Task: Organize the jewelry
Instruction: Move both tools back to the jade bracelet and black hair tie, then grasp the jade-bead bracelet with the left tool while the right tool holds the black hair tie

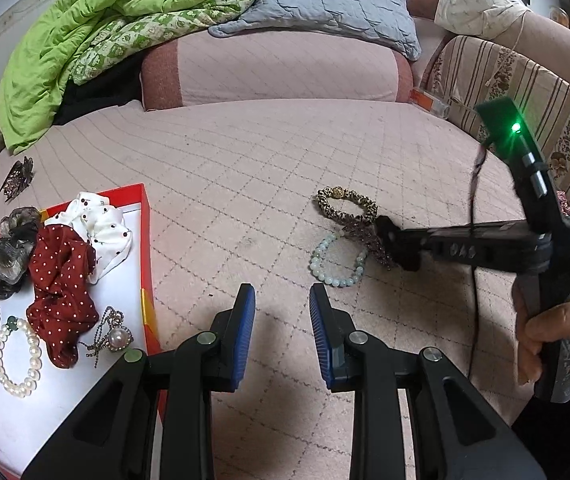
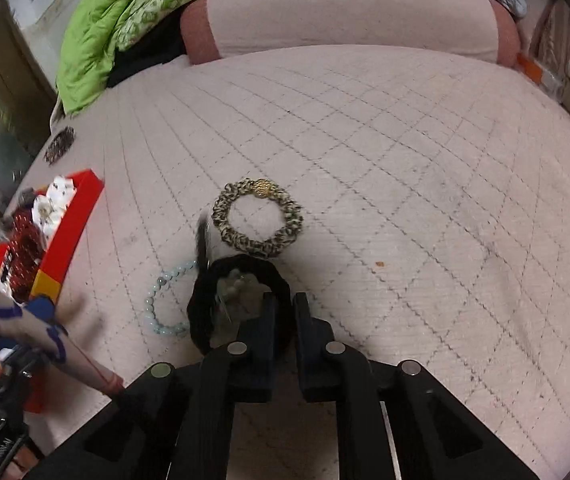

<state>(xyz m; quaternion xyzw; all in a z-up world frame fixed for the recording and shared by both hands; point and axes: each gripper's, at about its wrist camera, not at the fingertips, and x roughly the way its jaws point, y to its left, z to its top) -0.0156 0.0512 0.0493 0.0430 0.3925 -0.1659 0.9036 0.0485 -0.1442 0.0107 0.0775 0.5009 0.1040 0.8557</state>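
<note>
A red box (image 1: 147,240) with a white floor holds scrunchies, a pearl bracelet (image 1: 17,356), a black hair tie and a brooch. On the bed lie a leopard-print hair tie (image 1: 347,203) (image 2: 258,218) and a pale green bead bracelet (image 1: 339,260) (image 2: 161,300). My left gripper (image 1: 283,308) is open and empty above the bedspread. My right gripper (image 2: 283,312) (image 1: 395,248) is shut on a dark hair tie with a crystal ornament (image 2: 237,296) (image 1: 369,236), just above the bead bracelet.
A dark hair claw (image 1: 17,178) lies beyond the box. A green quilt (image 1: 97,32), a grey pillow (image 1: 325,0) and a pink bolster (image 1: 277,68) lie at the back. A striped cushion (image 1: 525,92) stands at right.
</note>
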